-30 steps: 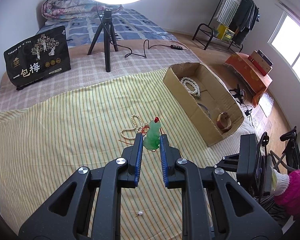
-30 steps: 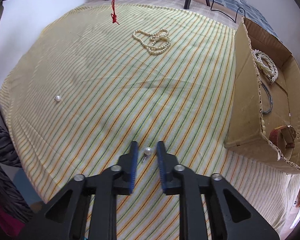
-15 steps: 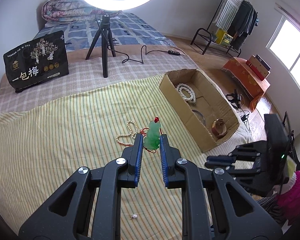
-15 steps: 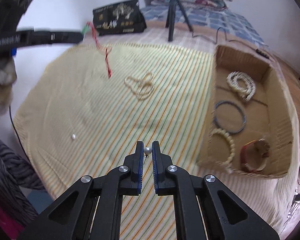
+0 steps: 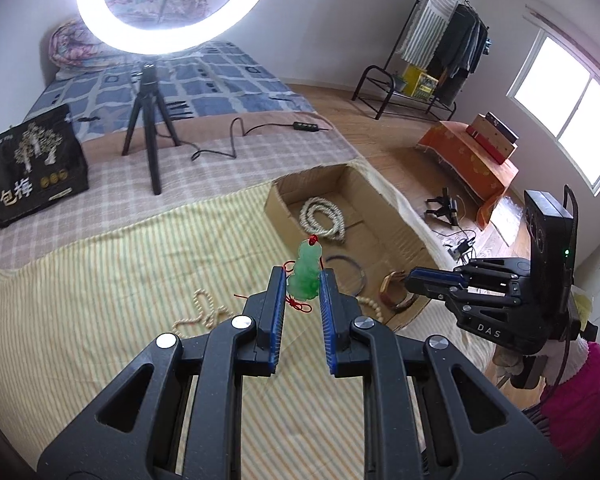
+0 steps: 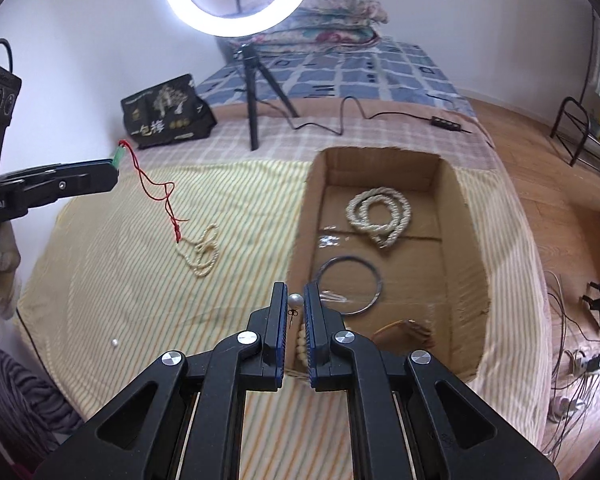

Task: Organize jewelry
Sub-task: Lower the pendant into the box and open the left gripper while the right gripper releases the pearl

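Observation:
My left gripper (image 5: 303,280) is shut on a green jade pendant (image 5: 307,274) with a red cord, held in the air left of the cardboard box (image 5: 410,240). It also shows in the right wrist view (image 6: 114,166), the red cord (image 6: 156,194) dangling. My right gripper (image 6: 295,300) is shut on a pearl earring (image 6: 295,301), held above the box's near left wall (image 6: 300,236). The box holds a coiled pearl necklace (image 6: 380,216), a dark bangle (image 6: 350,286), a bead bracelet and a brown bracelet (image 6: 404,330). A pearl necklace (image 6: 202,250) lies on the striped cloth.
A loose pearl (image 6: 115,343) lies on the striped cloth (image 6: 120,280) near its left edge. Behind stand a ring light on a tripod (image 6: 254,92), a black bag (image 6: 166,114) and a cable (image 6: 340,120). Floor clutter lies to the right.
Both grippers have risen and moved toward the box. My right gripper closed on the pearl earring and lifted it off the cloth. My left still holds the pendant.

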The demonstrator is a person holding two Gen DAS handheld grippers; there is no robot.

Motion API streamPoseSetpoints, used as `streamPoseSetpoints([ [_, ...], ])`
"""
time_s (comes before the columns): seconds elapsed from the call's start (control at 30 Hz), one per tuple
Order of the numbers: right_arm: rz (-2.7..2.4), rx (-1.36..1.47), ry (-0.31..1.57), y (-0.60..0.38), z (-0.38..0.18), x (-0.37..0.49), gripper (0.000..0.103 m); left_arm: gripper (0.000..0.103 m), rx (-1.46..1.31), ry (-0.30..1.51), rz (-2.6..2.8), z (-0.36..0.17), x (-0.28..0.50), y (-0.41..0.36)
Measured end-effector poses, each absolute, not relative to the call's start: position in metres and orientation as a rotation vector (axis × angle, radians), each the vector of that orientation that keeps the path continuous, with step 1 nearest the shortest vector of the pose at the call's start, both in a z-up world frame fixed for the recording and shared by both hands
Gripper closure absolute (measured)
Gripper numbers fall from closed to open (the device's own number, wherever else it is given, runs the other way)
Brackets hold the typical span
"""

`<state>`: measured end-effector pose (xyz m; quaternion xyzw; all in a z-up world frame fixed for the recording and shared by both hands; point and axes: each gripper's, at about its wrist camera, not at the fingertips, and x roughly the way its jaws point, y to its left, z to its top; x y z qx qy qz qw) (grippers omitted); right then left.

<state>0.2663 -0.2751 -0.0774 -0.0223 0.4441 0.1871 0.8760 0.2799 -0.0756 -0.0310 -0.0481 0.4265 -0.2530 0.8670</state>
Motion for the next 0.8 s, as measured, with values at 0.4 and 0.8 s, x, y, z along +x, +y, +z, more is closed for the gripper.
streamPoseSetpoints([
  [0.4, 0.281, 0.013, 0.940, -0.321, -0.083, 0.282, 0.096, 0.088, -0.046, 0.889, -0.583, -0.042, 0.314, -0.151],
  [0.8, 0.209, 0.024, 0.976, -0.347, -0.097, 0.291, 0.096, 0.088, -0.016, 0.929, -0.576, -0.070, 0.332, -0.187],
])
